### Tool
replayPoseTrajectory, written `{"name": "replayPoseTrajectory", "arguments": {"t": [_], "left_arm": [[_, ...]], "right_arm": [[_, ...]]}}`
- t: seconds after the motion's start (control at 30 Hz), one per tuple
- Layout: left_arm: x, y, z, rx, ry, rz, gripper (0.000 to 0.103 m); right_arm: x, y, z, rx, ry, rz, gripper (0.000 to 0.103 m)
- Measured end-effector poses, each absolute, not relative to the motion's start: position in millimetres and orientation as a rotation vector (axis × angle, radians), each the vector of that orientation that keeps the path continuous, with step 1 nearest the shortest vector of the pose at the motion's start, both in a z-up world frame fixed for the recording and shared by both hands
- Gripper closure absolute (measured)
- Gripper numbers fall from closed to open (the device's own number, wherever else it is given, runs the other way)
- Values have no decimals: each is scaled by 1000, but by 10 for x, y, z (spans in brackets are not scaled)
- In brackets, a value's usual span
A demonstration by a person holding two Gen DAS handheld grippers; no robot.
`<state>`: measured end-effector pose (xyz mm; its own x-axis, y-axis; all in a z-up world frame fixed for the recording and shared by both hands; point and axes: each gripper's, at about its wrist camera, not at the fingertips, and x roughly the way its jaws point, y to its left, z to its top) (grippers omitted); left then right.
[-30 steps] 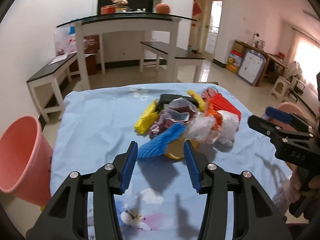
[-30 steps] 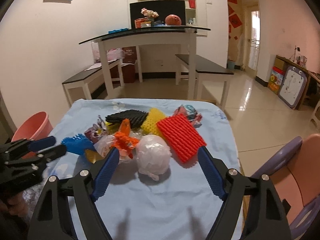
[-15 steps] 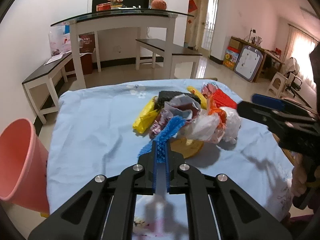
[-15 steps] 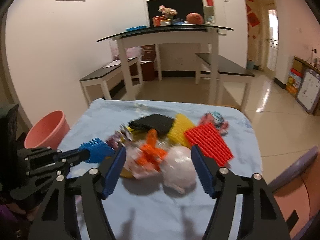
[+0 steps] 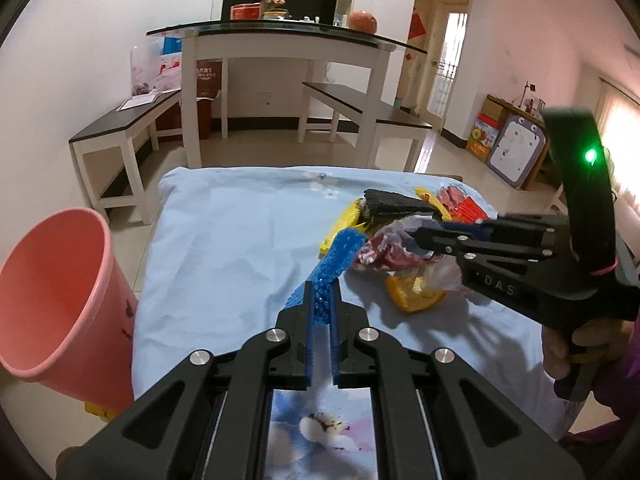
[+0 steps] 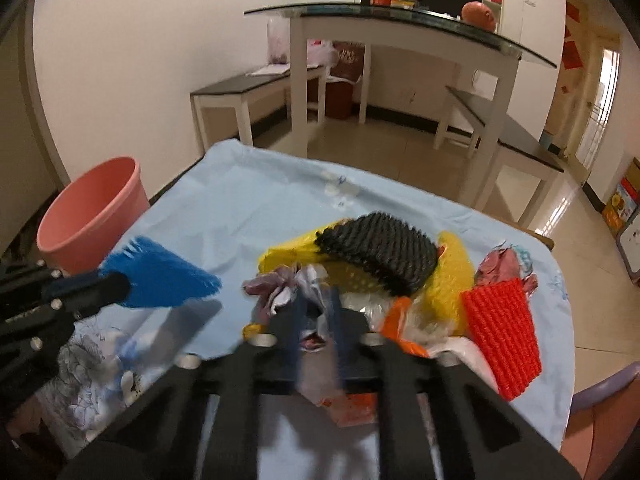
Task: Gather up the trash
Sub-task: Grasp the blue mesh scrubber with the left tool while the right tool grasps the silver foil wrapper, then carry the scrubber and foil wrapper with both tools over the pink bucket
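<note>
Blue foam net [image 5: 335,265], now lifted off the trash pile [image 6: 372,268], sits pinched in your closed left gripper [image 5: 322,312]; your right gripper [image 6: 316,320] has just clamped a crinkled wrapper [image 6: 288,286] on that pile. Pink bin [image 5: 48,304] waits left of it.

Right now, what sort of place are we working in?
Most likely a home living or dining room. A glass-topped table with a bench stands behind the cloth-covered table, a child's drawing board leans by the far wall, and a pink bin waits beside the trash.
</note>
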<state>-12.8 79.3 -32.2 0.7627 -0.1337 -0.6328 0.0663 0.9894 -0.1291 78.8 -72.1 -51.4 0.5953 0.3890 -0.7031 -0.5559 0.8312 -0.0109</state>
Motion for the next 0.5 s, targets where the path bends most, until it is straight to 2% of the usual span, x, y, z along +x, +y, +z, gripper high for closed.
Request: {"name": "replayPoseTrajectory", "arguments": {"t": [0.27, 0.5], "left_arm": [[-215, 1006, -206, -151, 647, -82, 97], [-444, 1460, 87, -191, 548, 24, 97]], "right_arm": [[672, -641, -203, -174, 713, 613, 99], [521, -204, 178, -115, 634, 748, 99]]}}
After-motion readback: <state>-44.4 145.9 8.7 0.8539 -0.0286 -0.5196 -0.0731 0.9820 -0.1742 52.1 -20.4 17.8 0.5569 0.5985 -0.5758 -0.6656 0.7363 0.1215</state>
